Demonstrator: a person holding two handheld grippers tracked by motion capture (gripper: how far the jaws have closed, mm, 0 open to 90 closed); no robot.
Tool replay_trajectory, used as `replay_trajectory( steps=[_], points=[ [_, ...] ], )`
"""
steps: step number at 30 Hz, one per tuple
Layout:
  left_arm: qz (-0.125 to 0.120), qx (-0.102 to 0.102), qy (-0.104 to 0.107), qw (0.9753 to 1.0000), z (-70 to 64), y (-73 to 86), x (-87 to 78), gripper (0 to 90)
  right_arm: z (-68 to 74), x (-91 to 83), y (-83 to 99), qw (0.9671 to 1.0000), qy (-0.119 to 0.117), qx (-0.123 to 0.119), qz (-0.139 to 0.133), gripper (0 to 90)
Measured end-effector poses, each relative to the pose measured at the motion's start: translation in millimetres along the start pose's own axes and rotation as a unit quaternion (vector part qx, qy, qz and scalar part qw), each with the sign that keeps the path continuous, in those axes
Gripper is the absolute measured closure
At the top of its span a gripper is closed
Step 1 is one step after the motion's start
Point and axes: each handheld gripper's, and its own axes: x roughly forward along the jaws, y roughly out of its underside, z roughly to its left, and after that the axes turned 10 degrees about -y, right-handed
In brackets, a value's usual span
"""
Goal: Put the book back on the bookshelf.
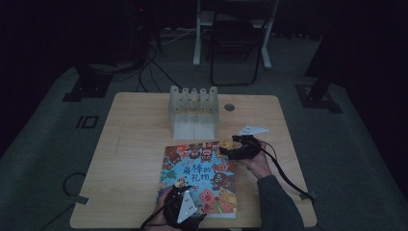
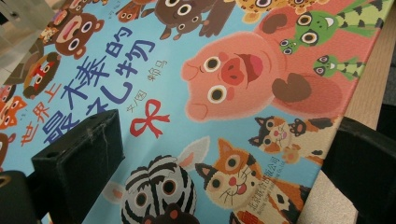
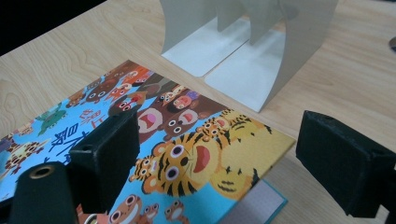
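Note:
A picture book [image 1: 200, 179] with cartoon animals and blue Chinese lettering on its cover lies flat near the table's front. My left gripper [image 1: 180, 186] hovers over the book's near left part, open, with the cover [image 2: 224, 112] showing between its jaws. My right gripper [image 1: 224, 144] sits at the book's far right corner, open; one jaw is over the tiger picture [image 3: 201, 158] and the other over bare wood beyond the book's edge. Nothing is held.
A white book stand [image 1: 194, 109] with several upright dividers stands at the table's far middle, just behind the book; its base plates [image 3: 224, 60] lie close ahead of the right gripper. A round cable hole [image 1: 229, 107] sits to its right. A chair and desk legs stand beyond the table.

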Motion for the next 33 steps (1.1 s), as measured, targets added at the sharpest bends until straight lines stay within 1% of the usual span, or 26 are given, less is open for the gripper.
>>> replay_trajectory(
  steps=[6, 7, 8, 9, 11, 12, 13, 14, 15, 16, 18, 19, 20, 21, 22, 23, 24, 25, 28, 33],
  points=[
    [-0.009, -0.002, -0.004, 1.0000, 2.2, -1.2, -4.9, 2.8, 6.0, -8.7, -4.5, 1.0000, 0.007, -0.002, -0.001, 13.2],
    [-0.015, -0.005, -0.004, 0.9999, 4.5, -2.1, -7.9, 2.8, 9.5, -11.5, -6.5, 1.0000, 0.007, -0.004, 0.000, 13.2],
    [-0.015, -0.005, -0.004, 0.9999, 4.5, -2.1, -7.9, 2.8, 12.1, -12.7, -7.6, 0.9999, 0.008, -0.006, 0.001, 13.2],
    [-0.022, -0.009, -0.004, 0.9997, 6.7, -2.8, -10.5, 2.8, 14.7, -13.8, -8.8, 0.9999, 0.008, -0.008, 0.002, 13.2],
    [-0.025, -0.012, -0.004, 0.9996, 8.7, -3.1, -12.9, 2.8, 20.9, -16.1, -11.7, 0.9999, 0.006, -0.011, 0.002, 13.2],
    [-0.025, -0.012, -0.004, 0.9996, 8.7, -3.1, -12.9, 2.8, 20.9, -16.1, -11.7, 0.9999, 0.006, -0.011, 0.002, 13.2],
    [-0.029, -0.014, -0.005, 0.9995, 10.8, -3.6, -15.3, 2.8, 27.5, -18.6, -15.4, 0.9999, 0.000, -0.010, -0.001, 13.2],
    [-0.029, -0.014, -0.005, 0.9995, 10.8, -3.6, -15.3, 2.8, 27.5, -18.6, -15.4, 0.9999, 0.000, -0.010, -0.001, 13.2],
    [-0.035, -0.015, -0.007, 0.9993, 12.5, -4.3, -18.1, 2.8, 34.7, -21.1, -20.1, 0.9999, -0.004, -0.013, -0.003, 13.2],
    [-0.036, -0.015, -0.009, 0.9992, 13.3, -4.7, -19.4, 2.8, 37.0, -21.5, -21.5, 0.9999, -0.006, -0.013, -0.003, 13.2],
    [-0.037, -0.013, -0.010, 0.9992, 14.0, -5.1, -20.4, 2.8, 41.8, -22.2, -24.8, 0.9999, -0.006, -0.010, -0.002, 13.2],
    [-0.039, -0.011, -0.018, 0.9990, 16.5, -5.9, -24.0, 2.8, 44.8, -22.8, -26.7, 0.9999, -0.005, -0.008, -0.003, 13.2],
    [-0.039, -0.011, -0.018, 0.9990, 16.5, -5.9, -24.0, 2.8, 44.8, -22.8, -26.7, 0.9999, -0.005, -0.008, -0.003, 13.2],
    [-0.045, -0.020, -0.019, 0.9986, 19.8, -5.5, -26.9, 2.8, 47.9, -23.5, -28.8, 0.9999, -0.009, -0.003, -0.007, 13.4],
    [-0.046, -0.023, -0.019, 0.9985, 21.8, -5.2, -28.3, 2.8, 48.6, -23.7, -29.4, 0.9999, -0.010, 0.005, -0.007, 13.3],
    [-0.047, -0.024, -0.020, 0.9984, 23.0, -4.9, -29.1, 2.8, 49.2, -23.4, -29.7, 0.9999, -0.008, 0.006, -0.005, 13.4],
    [-0.047, -0.024, -0.020, 0.9984, 23.0, -4.9, -29.1, 2.8, 49.4, -23.0, -29.7, 1.0000, -0.007, 0.006, -0.002, 13.3],
    [-0.049, -0.030, -0.023, 0.9981, 25.0, -4.5, -30.6, 2.8, 49.8, -21.9, -29.5, 0.9999, -0.010, 0.011, 0.001, 13.4],
    [-0.050, -0.033, -0.026, 0.9979, 27.1, -4.0, -31.9, 2.8, 52.0, -18.3, -28.7, 0.9996, -0.019, 0.016, 0.012, 13.4],
    [-0.049, -0.032, -0.026, 0.9980, 26.0, -4.0, -30.9, 2.8, 60.3, -6.0, -26.9, 0.9986, -0.028, 0.013, 0.043, 14.5]
  ],
)
